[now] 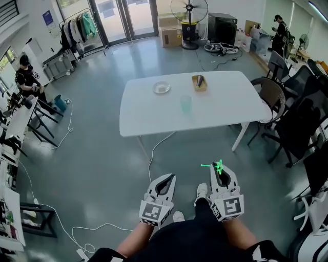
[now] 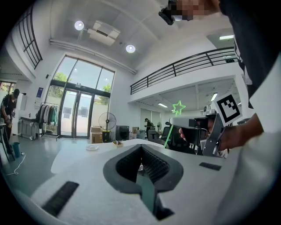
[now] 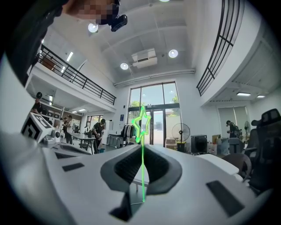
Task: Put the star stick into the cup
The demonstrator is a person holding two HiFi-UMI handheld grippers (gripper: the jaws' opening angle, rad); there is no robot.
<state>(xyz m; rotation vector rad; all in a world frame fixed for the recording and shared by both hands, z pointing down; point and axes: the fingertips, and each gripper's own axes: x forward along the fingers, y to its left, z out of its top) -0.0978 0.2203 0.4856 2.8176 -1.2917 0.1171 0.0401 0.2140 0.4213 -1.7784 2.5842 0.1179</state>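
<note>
The pale green translucent cup (image 1: 185, 104) stands near the middle of the white table (image 1: 148, 115), far ahead of me. Both grippers hang close to my body, well short of the table. My right gripper (image 1: 221, 172) is shut on the thin green star stick (image 1: 218, 166). In the right gripper view the stick (image 3: 142, 171) rises upright between the jaws, its star tip (image 3: 141, 123) above them. My left gripper (image 1: 166, 180) is shut with nothing in it. The left gripper view shows the star (image 2: 178, 107) and the right gripper (image 2: 189, 123) to its right.
A clear plate (image 1: 161, 87) and a small yellow-brown box (image 1: 199, 82) sit on the table behind the cup. Chairs (image 1: 269, 97) crowd the table's right end. A fan (image 1: 189, 15) and cardboard boxes stand behind. Cables (image 1: 61, 225) trail over the grey floor at the left.
</note>
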